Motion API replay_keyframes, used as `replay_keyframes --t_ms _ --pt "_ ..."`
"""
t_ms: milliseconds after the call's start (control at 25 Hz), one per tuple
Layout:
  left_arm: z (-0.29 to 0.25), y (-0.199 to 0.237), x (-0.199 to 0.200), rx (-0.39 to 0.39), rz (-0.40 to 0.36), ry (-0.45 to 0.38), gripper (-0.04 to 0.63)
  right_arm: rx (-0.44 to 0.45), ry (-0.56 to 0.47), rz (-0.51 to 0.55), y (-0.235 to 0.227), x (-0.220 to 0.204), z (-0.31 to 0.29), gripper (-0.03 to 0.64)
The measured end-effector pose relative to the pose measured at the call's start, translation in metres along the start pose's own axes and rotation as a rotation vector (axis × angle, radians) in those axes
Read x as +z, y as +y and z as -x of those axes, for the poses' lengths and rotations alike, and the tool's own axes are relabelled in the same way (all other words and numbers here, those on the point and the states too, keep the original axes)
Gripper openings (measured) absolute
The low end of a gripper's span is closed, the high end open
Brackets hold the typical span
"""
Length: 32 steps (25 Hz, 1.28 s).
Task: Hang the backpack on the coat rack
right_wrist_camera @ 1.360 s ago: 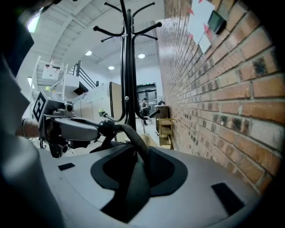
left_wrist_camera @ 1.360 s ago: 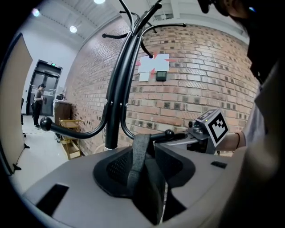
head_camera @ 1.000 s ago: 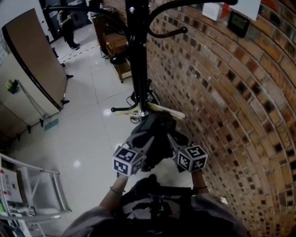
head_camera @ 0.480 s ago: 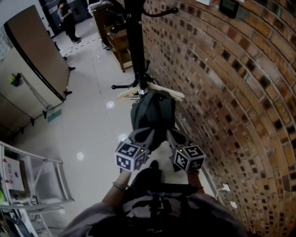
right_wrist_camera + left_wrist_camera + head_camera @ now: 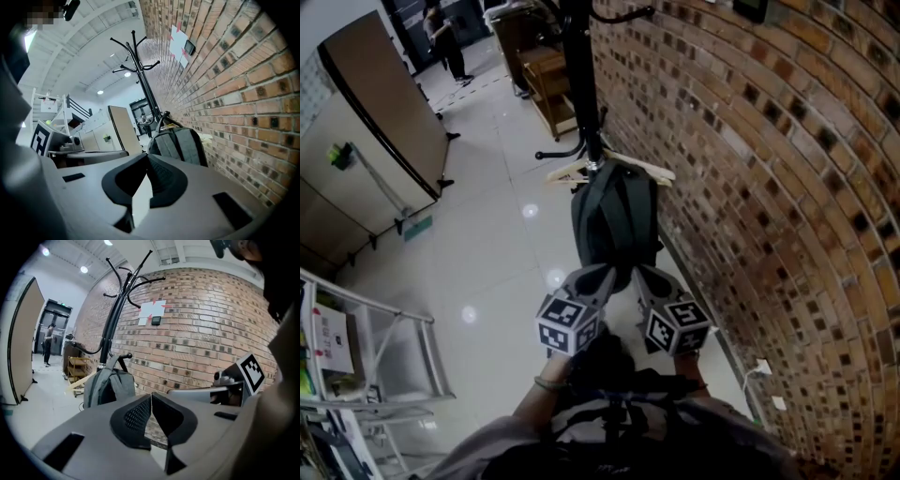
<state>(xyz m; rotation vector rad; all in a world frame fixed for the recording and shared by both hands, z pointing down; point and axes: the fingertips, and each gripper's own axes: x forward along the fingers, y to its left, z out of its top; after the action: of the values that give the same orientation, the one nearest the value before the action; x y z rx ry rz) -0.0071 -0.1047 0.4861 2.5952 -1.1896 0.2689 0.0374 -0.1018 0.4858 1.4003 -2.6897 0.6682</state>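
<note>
A grey-black backpack (image 5: pixel 614 220) hangs against the black coat rack (image 5: pixel 581 84) beside the brick wall, its top at the pole's lower hook. My left gripper (image 5: pixel 598 278) and right gripper (image 5: pixel 643 277) sit side by side just short of the backpack's bottom, apart from it. Both are shut with nothing between the pads. In the left gripper view the backpack (image 5: pixel 110 385) hangs beyond the closed left gripper (image 5: pixel 151 397), under the coat rack (image 5: pixel 115 319). The right gripper view shows the backpack (image 5: pixel 180 143) ahead of the closed right gripper (image 5: pixel 147 161).
The brick wall (image 5: pixel 750 187) runs along the right. Pale wooden slats (image 5: pixel 628 169) lie at the rack's foot. A wooden shelf (image 5: pixel 546 89) stands behind it, a brown partition (image 5: pixel 384 112) at the left, and a metal frame (image 5: pixel 384 356) at lower left. A person (image 5: pixel 445 37) stands far off.
Both grippers have drawn back from the backpack toward me. The backpack stays hanging at the pole, and more of it now shows beyond the jaws.
</note>
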Motion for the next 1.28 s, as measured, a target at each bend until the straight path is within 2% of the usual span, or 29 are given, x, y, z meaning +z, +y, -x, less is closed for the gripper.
replay_keyframes --t_ms 120,320,480,1280 --pt "0.006 -0.003 -0.001 0.019 -0.039 -0.007 0.006 -0.010 0.003 -0.012 0.006 -0.001 0.005 0.009" --pt "0.014 -0.001 0.003 -0.019 0.021 -0.065 0.006 -0.016 0.012 -0.011 0.021 -0.007 0.006 0.009" --pt "0.016 0.005 0.002 -0.023 -0.020 -0.046 0.006 -0.036 0.003 -0.036 0.029 -0.009 0.003 0.009" --pt "0.038 0.023 -0.004 -0.100 0.009 -0.007 0.000 -0.129 -0.029 -0.052 0.051 0.006 -0.007 0.008"
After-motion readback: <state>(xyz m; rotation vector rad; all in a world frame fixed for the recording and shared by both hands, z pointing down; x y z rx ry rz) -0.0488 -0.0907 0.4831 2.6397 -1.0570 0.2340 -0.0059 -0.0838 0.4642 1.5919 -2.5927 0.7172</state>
